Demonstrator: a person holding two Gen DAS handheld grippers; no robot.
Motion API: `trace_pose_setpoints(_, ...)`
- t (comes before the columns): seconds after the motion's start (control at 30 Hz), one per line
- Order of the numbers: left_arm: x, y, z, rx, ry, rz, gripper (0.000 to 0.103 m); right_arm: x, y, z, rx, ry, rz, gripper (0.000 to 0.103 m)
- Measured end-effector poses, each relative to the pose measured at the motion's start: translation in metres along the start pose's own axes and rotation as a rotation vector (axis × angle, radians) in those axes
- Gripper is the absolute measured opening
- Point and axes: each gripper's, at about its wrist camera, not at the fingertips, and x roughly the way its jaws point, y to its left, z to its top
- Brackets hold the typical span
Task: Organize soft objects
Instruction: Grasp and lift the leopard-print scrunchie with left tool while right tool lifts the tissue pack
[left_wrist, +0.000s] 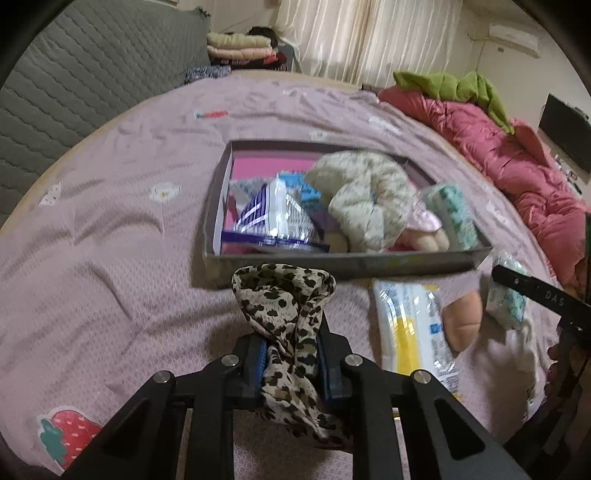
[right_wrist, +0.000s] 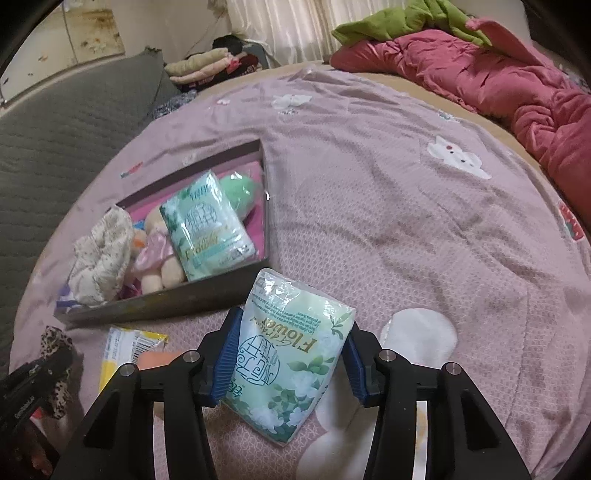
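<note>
- left wrist view only: purple-and-white packet (left_wrist: 275, 218) in the left part of the grey box (left_wrist: 214, 221); air conditioner (left_wrist: 513, 37) high on the wall; dark screen (left_wrist: 567, 133) at far right.
- right wrist view only: green round plush (right_wrist: 240, 190) in the box's far corner, behind the tissue pack in the box (right_wrist: 208, 229); white rabbit print (right_wrist: 458, 158) on the bed cover (right_wrist: 369, 221).
- both views: cream floral cloth (left_wrist: 365, 195) and pink-bowed plush (right_wrist: 159, 258) lie inside the box; yellow-and-white wipes pack (left_wrist: 410, 325) lies on the bed cover just in front of the box, touching a peach plush (left_wrist: 463, 321).
- readable: "flower" on the held tissue pack (right_wrist: 291, 354), seen upside down; same word on the one in the box; "das" on the right gripper's arm in the left view. smaller print blurred.
- left gripper (left_wrist: 291, 354): fingers (left_wrist: 256, 365) nearly closed, pinching the leopard-print cloth (left_wrist: 284, 295), which bunches up above the tips, just short of the box's near wall.
- right gripper (right_wrist: 290, 354): fingers (right_wrist: 227, 350) moderately spread, clamping the tissue pack by its two sides; pack is tilted, near the box's right corner, outside it.
</note>
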Motion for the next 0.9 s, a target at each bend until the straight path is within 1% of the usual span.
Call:
trace_pose_setpoints(0.07, -0.006, 0.000, 0.002, 0.001, -0.030, -0.006, 0.022, -0.006, 0.002, 0.002, 0.001, -0.021, 0.014, 0.052)
trace_pose_setpoints(0.2, -0.018, -0.003, 0.007, 0.015, -0.086, -0.013, 0.022, -0.020, 0.016, 0.009, -0.042, -0.081, 0.041, 0.052)
trace_pose_setpoints(0.33, -0.025, -0.004, 0.011, 0.035, -0.124, -0.007, 0.022, -0.035, 0.043, 0.016, -0.143, -0.159, 0.061, 0.052)
trace_pose_setpoints(0.5, -0.027, 0.002, 0.021, 0.031, -0.153, -0.005, 0.022, -0.044, 0.072, 0.019, -0.258, -0.221, 0.085, 0.052)
trace_pose_setpoints(0.6, -0.029, 0.008, 0.025, 0.012, -0.165, -0.006, 0.022, -0.044, 0.080, 0.021, -0.281, -0.229, 0.112, 0.052)
trace_pose_setpoints(0.9, -0.030, 0.018, 0.039, -0.023, -0.193, -0.022, 0.022, -0.044, 0.083, 0.028, -0.274, -0.245, 0.130, 0.052)
